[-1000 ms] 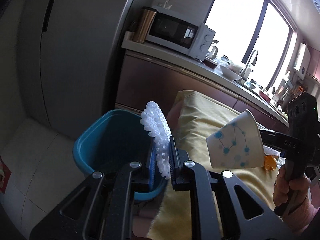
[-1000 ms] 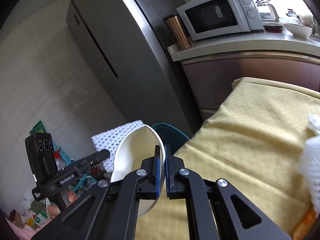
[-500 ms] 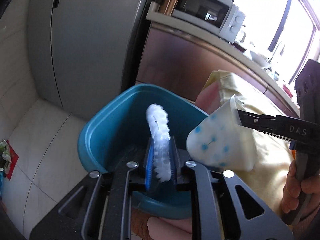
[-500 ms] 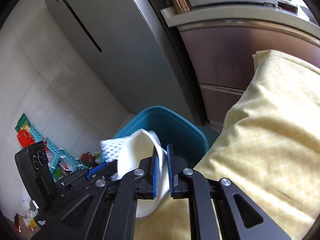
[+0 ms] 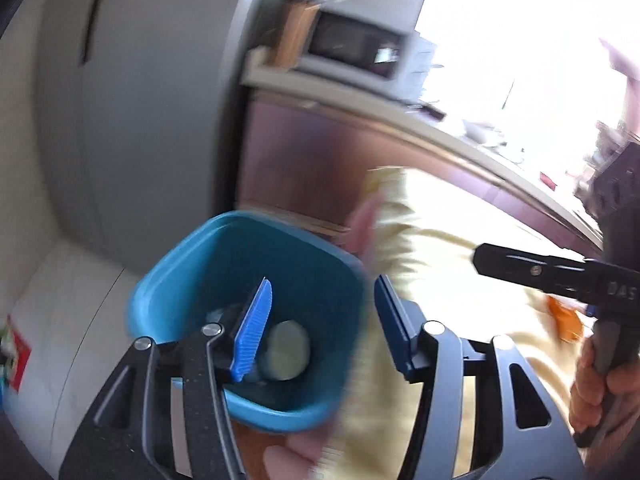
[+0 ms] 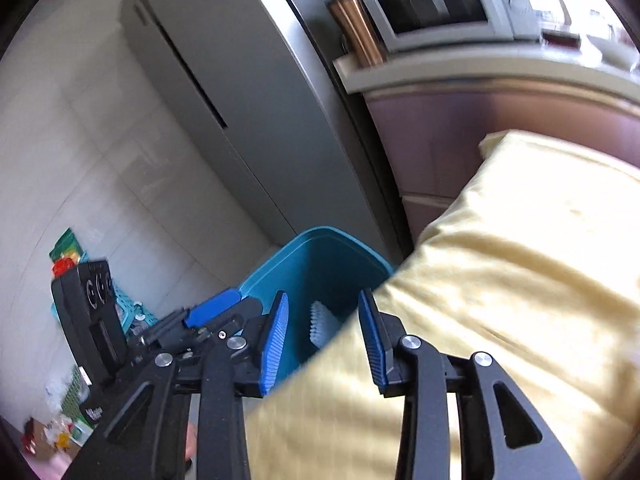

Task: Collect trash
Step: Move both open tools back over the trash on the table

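A: Left gripper [image 5: 320, 320]?
B: Jaws apart, just been opening, nothing between. Hanging over the bin [image 5: 192, 256].
A: Right gripper [image 6: 322, 340]?
B: Also apart, just been opening, empty. Pointed down at the bin's near edge, partly over the yellow cloth [image 6: 520, 260].
A: And the trash?
B: In the bin. Pale round cup [image 5: 286, 350] at the bottom, seen end-on between the left jaws. White foam net [image 6: 322, 326] against the inner wall, clearest from the right wrist.
A: Bin's place?
B: On the floor, beside the cloth-covered edge, near the grey fridge [image 6: 240, 92].
A: Anything else?
B: Microwave [image 6: 436, 4] and copper tumbler [image 6: 362, 28] up on the counter. Orange scrap [image 5: 564, 318] on the cloth, just below the right gripper as seen from the left wrist. Hand [image 5: 600, 384] around that gripper's handle. Much motion blur on the left view.
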Available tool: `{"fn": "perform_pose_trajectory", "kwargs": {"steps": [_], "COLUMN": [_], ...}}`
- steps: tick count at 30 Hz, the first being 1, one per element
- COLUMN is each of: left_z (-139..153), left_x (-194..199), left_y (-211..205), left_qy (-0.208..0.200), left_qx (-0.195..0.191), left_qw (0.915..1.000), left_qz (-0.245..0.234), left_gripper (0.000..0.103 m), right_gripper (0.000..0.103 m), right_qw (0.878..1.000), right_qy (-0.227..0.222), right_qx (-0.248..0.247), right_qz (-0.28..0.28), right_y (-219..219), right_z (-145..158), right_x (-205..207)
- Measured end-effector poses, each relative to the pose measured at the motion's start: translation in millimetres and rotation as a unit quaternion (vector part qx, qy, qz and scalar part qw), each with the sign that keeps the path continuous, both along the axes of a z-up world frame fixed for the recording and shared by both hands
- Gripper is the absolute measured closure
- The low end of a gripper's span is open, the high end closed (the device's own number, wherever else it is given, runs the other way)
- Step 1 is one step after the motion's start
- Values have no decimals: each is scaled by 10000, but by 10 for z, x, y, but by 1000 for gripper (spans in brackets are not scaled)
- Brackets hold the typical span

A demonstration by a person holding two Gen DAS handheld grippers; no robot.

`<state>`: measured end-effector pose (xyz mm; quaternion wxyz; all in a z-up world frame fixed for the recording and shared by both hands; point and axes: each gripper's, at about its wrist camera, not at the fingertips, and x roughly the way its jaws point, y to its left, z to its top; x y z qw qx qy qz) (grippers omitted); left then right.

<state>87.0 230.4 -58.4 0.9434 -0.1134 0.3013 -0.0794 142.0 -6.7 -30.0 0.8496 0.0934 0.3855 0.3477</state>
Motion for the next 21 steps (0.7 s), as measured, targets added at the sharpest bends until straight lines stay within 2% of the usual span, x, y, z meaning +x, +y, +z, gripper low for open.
{"fn": "perform_pose_trajectory", "kwargs": {"steps": [5,12,18,20,21], "left_z": [229,289,178,125,84], "left_x": [-227,-414,-599,-668,-705], "left_y": [-639,-1511,-2175,-2386,-2469], "left_qy": [-377,-411,-146,19,60], "left_qx": [76,38,-115,-186,-205], "left_qw": [9940,9739,9452,9307,9261], "left_qz": [-1020,-2234,-3259,-3654,-3766], "left_gripper": [42,40,37,31,28], "right_gripper": [64,61,61,61,61], "right_qw": [9978,9834,9586,9508,9477], "right_qy": [-451,-556,-255,-131,-96], "right_qx": [-80,-265,-343,-311,-324], "right_qz": [-480,-1706,-2815,-3081,-3173], "right_y": [-686,-1715,-2486,-2696,-2779], "right_z": [195,191,-66,-158,-206], "right_x": [-484,-1098,-1347,-1410,-1424]}}
